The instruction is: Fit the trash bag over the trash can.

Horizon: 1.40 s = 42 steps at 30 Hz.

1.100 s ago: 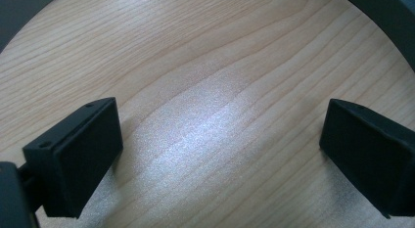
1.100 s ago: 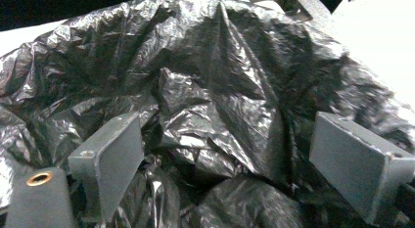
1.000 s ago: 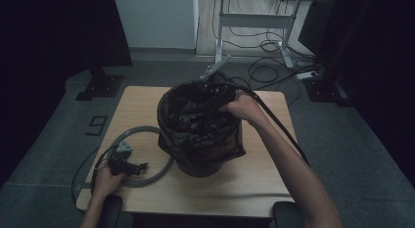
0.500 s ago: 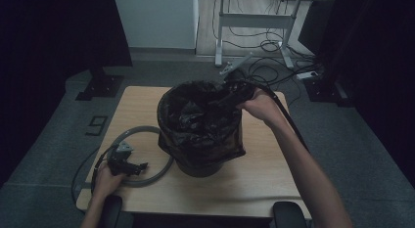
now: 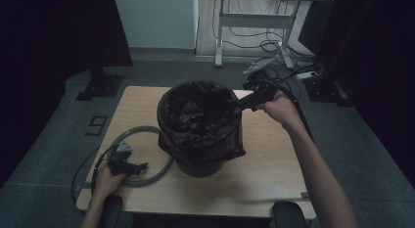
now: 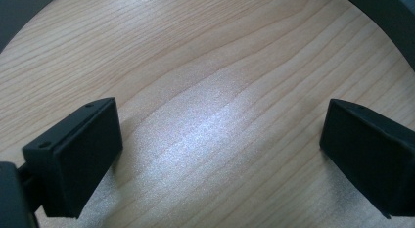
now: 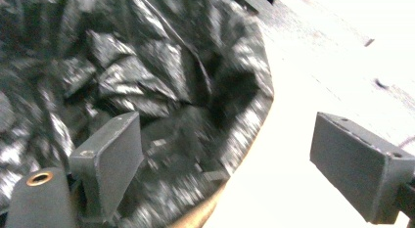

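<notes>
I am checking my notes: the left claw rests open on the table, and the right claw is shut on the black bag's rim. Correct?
Not quite. The right claw is open, gripping nothing, beside the black bag, as the right gripper view shows. The left claw is open over the table.

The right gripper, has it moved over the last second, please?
Yes. The right gripper has drawn back from over the bin to its right rim, jaws open.
</notes>
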### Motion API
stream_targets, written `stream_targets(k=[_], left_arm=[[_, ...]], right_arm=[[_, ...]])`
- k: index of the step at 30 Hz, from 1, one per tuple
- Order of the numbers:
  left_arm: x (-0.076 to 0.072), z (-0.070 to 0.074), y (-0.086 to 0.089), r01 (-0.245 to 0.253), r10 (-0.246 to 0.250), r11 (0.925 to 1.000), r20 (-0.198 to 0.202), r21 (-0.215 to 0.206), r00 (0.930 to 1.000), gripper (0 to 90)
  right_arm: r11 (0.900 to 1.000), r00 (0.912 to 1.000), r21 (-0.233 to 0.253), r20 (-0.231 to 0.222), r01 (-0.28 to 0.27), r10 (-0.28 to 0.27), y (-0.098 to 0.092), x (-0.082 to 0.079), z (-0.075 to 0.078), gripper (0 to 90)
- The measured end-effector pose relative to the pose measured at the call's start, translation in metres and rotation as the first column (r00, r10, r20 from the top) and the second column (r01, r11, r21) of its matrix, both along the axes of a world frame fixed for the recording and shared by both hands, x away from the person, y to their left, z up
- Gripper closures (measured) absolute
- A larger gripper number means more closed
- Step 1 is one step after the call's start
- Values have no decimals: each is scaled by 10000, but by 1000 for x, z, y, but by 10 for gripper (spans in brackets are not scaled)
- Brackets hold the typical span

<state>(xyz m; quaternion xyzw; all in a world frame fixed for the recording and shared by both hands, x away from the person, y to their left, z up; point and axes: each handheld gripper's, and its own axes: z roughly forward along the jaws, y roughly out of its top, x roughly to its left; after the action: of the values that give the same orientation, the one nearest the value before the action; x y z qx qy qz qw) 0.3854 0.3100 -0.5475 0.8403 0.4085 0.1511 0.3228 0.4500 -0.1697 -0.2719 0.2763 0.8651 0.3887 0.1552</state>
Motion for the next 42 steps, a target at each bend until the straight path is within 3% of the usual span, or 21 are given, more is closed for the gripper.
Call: stream_targets(k=[12,21,31,42], left_arm=[[0,0,0,3,-3,10000,-2,3,10000,15],[0,0,0,-2,2,10000,2,-1,10000,16],[0,0,0,-4,4,10000,14,-10,10000,15],[0,0,0,-4,4,10000,14,-11,10000,15]], right_arm=[[9961,9965,275,-43,838,-837,-41,-4,-19,119],[9913,9919,373,-170,1265,-1259,-63,-5,-45,119],[9882,9882,375,-412,1488,-1473,-73,-10,-78,119],[9886,9868,214,-673,1489,-1471,-71,-16,-124,119]])
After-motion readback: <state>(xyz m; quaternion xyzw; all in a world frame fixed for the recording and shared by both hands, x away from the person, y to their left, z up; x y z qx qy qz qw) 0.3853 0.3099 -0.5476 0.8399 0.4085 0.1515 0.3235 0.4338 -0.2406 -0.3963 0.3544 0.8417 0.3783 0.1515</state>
